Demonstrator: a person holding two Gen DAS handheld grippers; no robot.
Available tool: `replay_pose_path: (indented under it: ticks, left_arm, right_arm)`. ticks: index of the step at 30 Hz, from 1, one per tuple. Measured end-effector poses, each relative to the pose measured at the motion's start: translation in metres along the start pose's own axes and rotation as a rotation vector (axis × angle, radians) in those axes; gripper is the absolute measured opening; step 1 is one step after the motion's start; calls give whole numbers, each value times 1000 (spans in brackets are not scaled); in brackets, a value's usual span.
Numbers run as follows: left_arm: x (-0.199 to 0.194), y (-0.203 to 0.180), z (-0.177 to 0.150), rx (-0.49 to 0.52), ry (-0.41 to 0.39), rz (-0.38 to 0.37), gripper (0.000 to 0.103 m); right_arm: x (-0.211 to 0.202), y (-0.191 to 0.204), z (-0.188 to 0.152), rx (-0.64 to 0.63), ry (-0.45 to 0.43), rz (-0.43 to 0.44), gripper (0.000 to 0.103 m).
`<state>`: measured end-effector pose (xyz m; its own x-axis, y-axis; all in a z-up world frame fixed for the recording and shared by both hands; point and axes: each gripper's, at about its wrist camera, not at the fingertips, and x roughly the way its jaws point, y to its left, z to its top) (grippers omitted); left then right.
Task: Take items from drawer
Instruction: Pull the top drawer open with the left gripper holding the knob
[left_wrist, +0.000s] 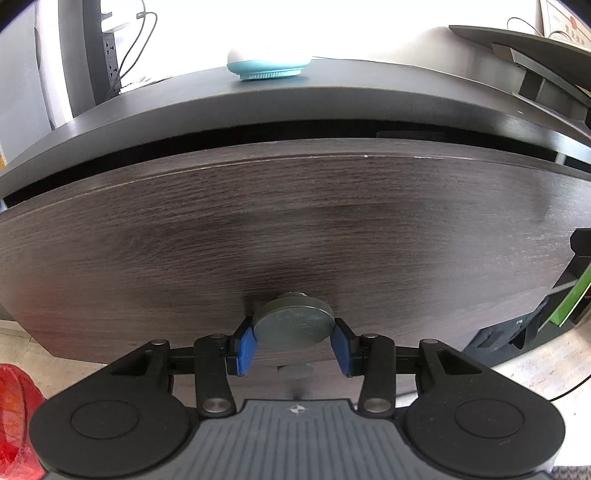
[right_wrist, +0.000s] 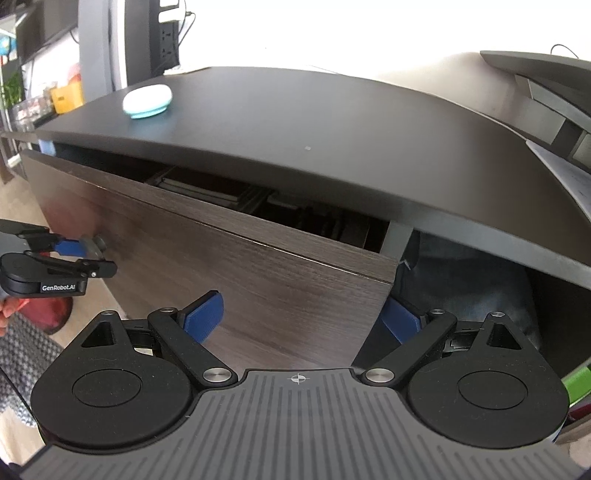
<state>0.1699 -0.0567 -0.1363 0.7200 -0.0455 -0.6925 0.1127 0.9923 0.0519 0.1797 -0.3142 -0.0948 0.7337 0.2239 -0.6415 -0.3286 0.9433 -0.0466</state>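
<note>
The dark wood drawer front (left_wrist: 295, 221) fills the left wrist view, pulled out a little under the black desktop (left_wrist: 332, 96). My left gripper (left_wrist: 294, 341) is shut on the round grey drawer knob (left_wrist: 294, 325); it also shows in the right wrist view (right_wrist: 79, 251) at the far left, on the knob (right_wrist: 96, 245). My right gripper (right_wrist: 303, 314) is open and empty, in front of the drawer's right corner (right_wrist: 384, 280). Through the gap I see dark items (right_wrist: 221, 192) inside the drawer, too dim to name.
A white and teal round device (left_wrist: 267, 62) sits on the desktop, also in the right wrist view (right_wrist: 147, 99). A dark monitor base (right_wrist: 546, 85) stands at the right. Power strips and cables (left_wrist: 114, 55) hang at the back left. A red object (left_wrist: 14, 417) lies on the floor.
</note>
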Motion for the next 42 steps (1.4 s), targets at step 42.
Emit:
replay_pose_path:
  ticks: [42]
  left_arm:
    - [-94, 0, -87, 60, -61, -33, 62]
  right_arm:
    - [-86, 48, -64, -44, 64, -47, 96]
